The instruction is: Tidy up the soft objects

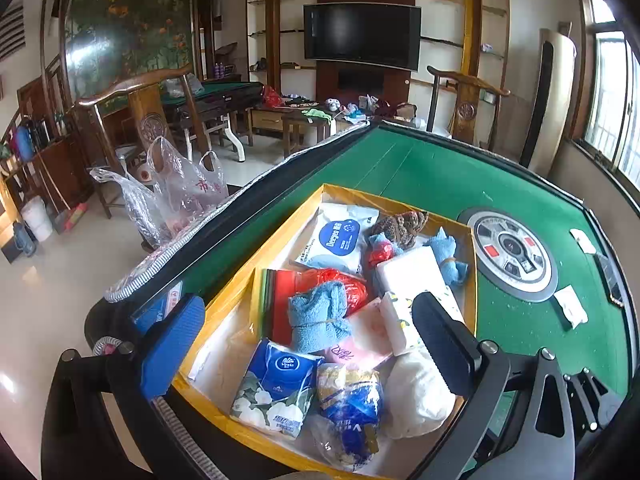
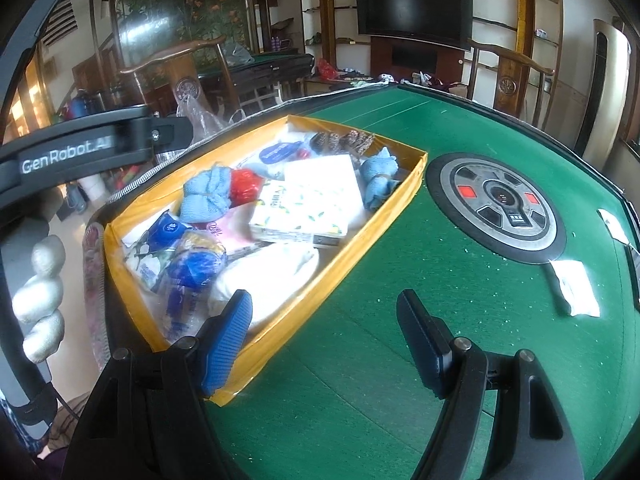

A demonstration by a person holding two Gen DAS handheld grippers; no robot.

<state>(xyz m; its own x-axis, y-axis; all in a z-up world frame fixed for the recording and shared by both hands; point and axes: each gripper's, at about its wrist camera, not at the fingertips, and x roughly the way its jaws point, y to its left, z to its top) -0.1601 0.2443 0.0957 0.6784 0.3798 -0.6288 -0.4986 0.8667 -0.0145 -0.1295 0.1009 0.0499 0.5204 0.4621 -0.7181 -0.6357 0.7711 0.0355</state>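
Observation:
A yellow-rimmed shallow box (image 1: 280,220) (image 2: 384,220) sits on the green table and holds soft things: rolled blue towels (image 1: 316,316) (image 2: 208,196), tissue packs (image 1: 276,388) (image 2: 304,200), a white wipes pouch (image 1: 340,236), a red bag (image 1: 348,284), a white bundle (image 1: 416,396) (image 2: 272,276), a leopard-print cloth (image 1: 400,224). My left gripper (image 1: 308,344) is open and empty, hovering above the box's near end. My right gripper (image 2: 324,316) is open and empty above the box's right rim and the felt.
The green mahjong table (image 2: 400,360) has a round central console (image 1: 512,252) (image 2: 500,208). Small white packets (image 1: 572,308) (image 2: 576,288) lie at the right. Clear plastic bags (image 1: 172,192) sit on a chair beyond the table's left edge. The other handset (image 2: 72,152) shows at left.

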